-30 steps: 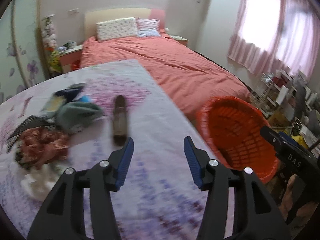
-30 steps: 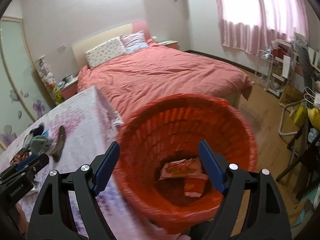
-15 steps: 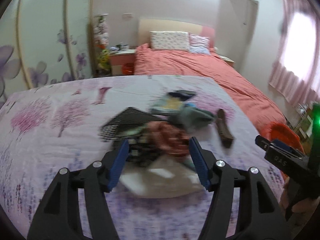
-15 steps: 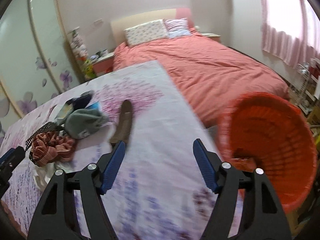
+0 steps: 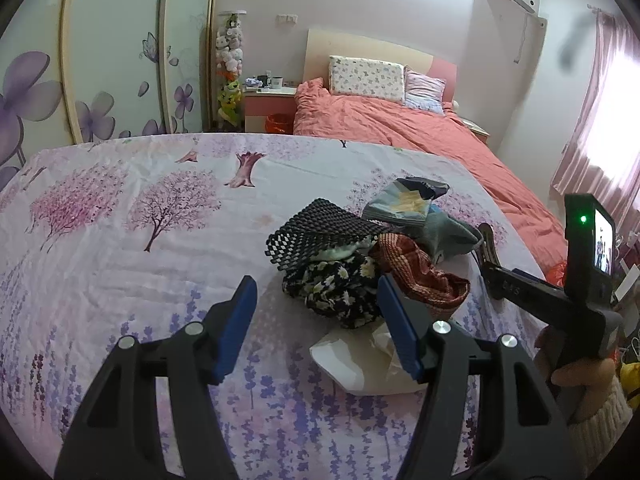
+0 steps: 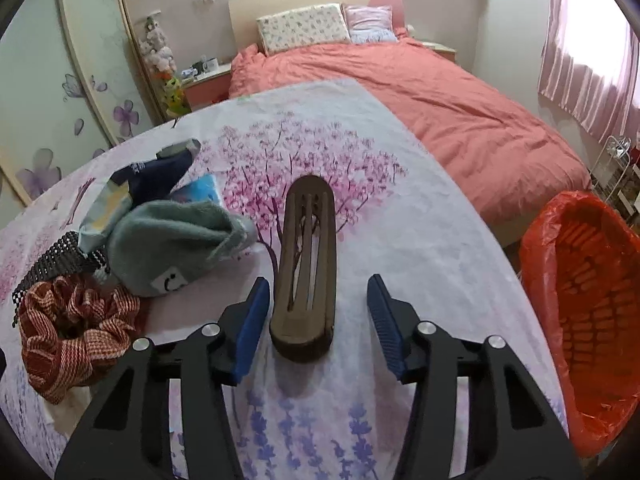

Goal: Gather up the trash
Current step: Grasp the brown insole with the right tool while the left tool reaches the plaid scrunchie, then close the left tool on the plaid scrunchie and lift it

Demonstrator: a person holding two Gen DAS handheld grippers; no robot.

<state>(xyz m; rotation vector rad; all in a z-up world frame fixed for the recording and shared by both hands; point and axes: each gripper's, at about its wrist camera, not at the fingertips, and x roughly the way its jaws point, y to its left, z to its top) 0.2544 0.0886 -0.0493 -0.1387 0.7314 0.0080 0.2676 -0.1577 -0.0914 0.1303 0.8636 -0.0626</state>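
The right gripper [image 6: 316,312] hovered with jaws wide on either side of a brown slotted wooden piece [image 6: 306,264] lying on the counter's floral cloth [image 6: 400,240]. The left gripper [image 5: 316,312], jaws likewise wide and empty, faced a heap of clutter: black mesh [image 5: 320,232], a rust striped cloth [image 5: 420,272], a crumpled white paper [image 5: 360,364]. A red-lined wastebasket [image 6: 580,304] stood beside the counter's right edge.
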